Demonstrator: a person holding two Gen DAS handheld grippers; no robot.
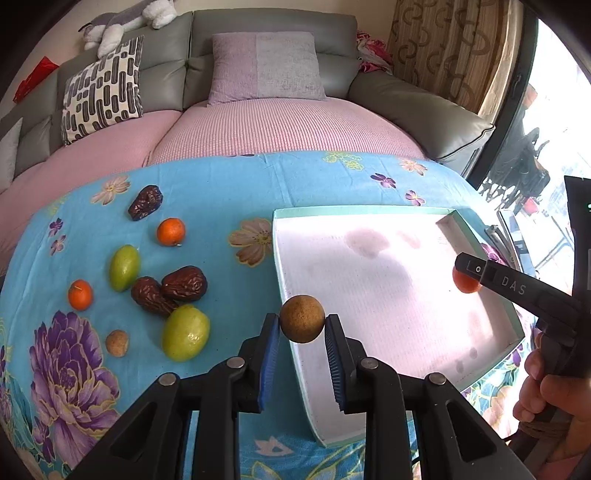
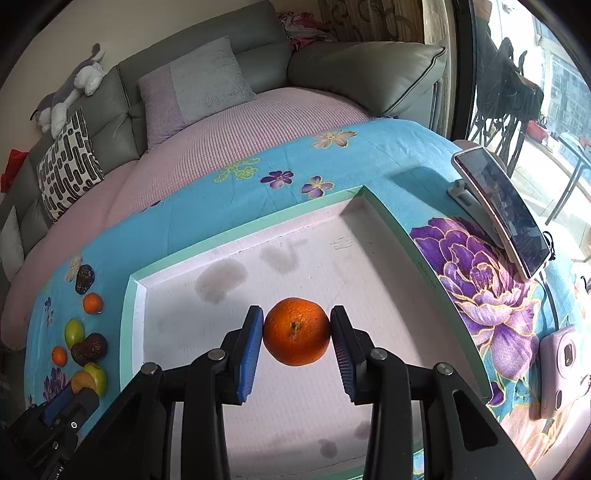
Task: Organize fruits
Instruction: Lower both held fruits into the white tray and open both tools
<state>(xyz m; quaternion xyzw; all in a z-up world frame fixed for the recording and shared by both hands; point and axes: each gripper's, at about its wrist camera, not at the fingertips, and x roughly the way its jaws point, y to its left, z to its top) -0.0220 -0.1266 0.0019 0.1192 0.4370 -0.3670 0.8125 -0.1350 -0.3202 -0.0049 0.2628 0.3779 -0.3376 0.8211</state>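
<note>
Left hand-held gripper (image 1: pixel 302 325) clamped on a brown longan (image 1: pixel 302 323) at frame centre; right hand-held gripper (image 2: pixel 296 332) clamped on a mandarin (image 2: pixel 296 331) above the white tray (image 2: pixel 127 314)

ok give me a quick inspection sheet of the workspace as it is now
surface: blue floral cloth over the table.
job's things: white tray with nothing resting in it; dates, two small oranges, two green fruits and a small brown fruit loose on the cloth left of it.
clutter: phone on a stand, pink device.
grippers: left gripper holds a brown round fruit; right gripper holds an orange above the tray.
cables: nothing seen.
surroundings: grey sofa, cushions, plush toy, curtain.
</note>
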